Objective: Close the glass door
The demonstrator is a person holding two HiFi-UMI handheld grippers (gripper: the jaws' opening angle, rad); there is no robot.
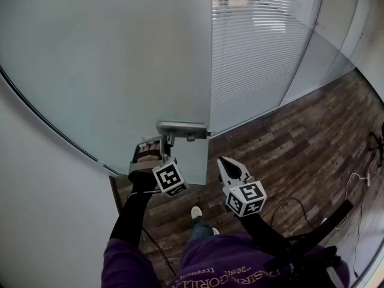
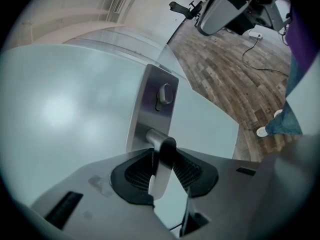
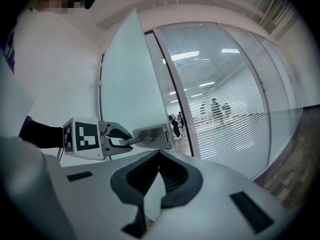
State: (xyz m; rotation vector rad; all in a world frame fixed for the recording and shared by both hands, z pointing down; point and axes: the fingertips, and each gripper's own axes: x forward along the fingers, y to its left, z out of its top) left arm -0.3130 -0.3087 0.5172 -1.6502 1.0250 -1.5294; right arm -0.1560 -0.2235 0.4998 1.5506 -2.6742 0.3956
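Gripping the slim, rounded metal lever handle (image 2: 161,171) of the frosted glass door (image 1: 102,59), the left gripper (image 1: 161,150) has its ribbed black pads (image 2: 133,174) pressed against either side of it. The lever springs from a flat, brushed-steel backplate (image 2: 149,109), which also carries a small oval turn knob (image 2: 165,94) and sits near the door's free edge. The door is a smooth, matte, pale blue-green pane standing ajar beside a glazed wall with horizontal blinds (image 1: 258,41). The right gripper (image 1: 231,168) is clear of the door, its jaws closed to a point on nothing, above the dark wood-plank floor (image 1: 294,143).
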